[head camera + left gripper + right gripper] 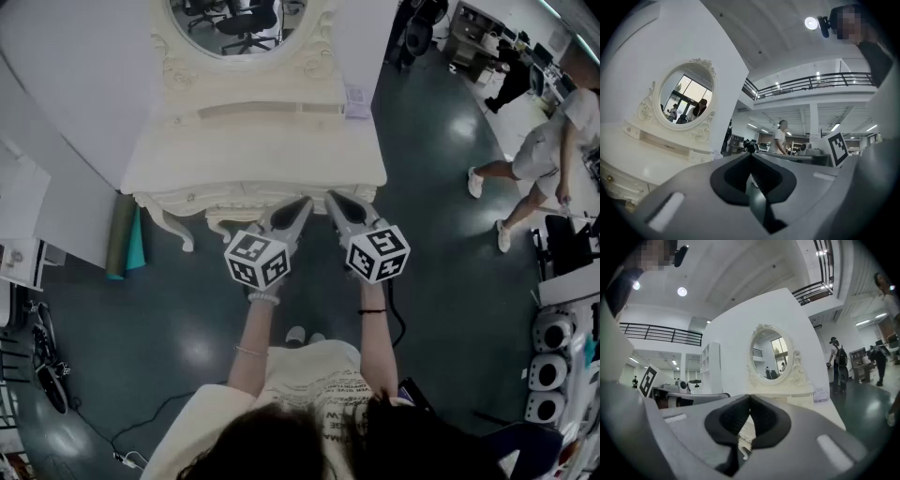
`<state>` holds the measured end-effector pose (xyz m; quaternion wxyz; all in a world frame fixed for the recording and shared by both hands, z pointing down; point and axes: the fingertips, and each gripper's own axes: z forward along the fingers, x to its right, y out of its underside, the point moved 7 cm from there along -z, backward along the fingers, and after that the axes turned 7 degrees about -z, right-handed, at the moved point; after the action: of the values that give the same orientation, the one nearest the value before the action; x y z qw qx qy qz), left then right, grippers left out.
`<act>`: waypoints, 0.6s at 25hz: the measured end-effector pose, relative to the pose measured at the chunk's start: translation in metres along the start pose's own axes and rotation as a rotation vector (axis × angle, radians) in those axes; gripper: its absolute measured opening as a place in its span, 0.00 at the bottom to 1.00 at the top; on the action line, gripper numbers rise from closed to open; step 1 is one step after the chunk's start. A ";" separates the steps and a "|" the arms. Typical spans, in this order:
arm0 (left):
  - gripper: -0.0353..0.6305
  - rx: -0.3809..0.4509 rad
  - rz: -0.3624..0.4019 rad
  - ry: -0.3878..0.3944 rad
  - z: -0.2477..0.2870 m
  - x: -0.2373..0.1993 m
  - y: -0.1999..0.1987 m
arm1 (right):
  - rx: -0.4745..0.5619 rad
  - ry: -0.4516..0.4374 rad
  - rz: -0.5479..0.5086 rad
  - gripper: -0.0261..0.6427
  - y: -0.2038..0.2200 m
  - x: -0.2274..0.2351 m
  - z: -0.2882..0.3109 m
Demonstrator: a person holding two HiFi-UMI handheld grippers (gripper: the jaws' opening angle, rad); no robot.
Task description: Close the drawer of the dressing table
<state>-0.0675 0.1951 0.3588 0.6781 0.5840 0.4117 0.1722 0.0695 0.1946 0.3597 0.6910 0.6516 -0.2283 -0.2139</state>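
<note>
A cream dressing table [253, 150] with an oval mirror [239, 23] stands against a white partition [75, 84] on a dark, glossy floor [441, 234] in a tall, open hall. A rolled teal mat [134, 246] leans by its left leg, and a person [539, 155] walks past at right.

From my remote station I see both tools held level at the table's front. The left gripper [302, 202] has its jaws pressed tip to tip with nothing between them, and the right gripper [333, 198] is likewise fully closed and empty. Their marker cubes sit side by side, just apart.

The drawer [239, 196] lies in the carved band under the table top, and from above it appears flush with that front. Both sets of closed tips sit at this front edge near its middle. I cannot tell whether they touch it or stop just short.
</note>
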 end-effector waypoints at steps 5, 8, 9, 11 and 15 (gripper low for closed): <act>0.06 0.001 -0.001 0.003 0.001 0.006 0.000 | 0.000 -0.003 0.000 0.04 -0.001 0.000 -0.004; 0.06 0.002 0.003 0.003 0.002 0.010 0.000 | 0.004 -0.001 0.002 0.04 -0.002 0.001 -0.009; 0.06 0.002 0.004 0.003 0.002 0.011 0.000 | 0.006 0.000 0.004 0.04 -0.002 0.002 -0.010; 0.06 0.001 0.006 0.002 0.002 0.013 0.001 | 0.010 0.000 0.007 0.04 -0.002 0.003 -0.012; 0.06 0.000 0.003 -0.010 0.002 0.023 0.004 | 0.014 -0.005 0.023 0.04 -0.002 0.006 -0.024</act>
<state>-0.0508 0.2114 0.3540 0.6798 0.5855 0.4074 0.1702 0.0884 0.2106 0.3565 0.6881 0.6535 -0.2389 -0.2061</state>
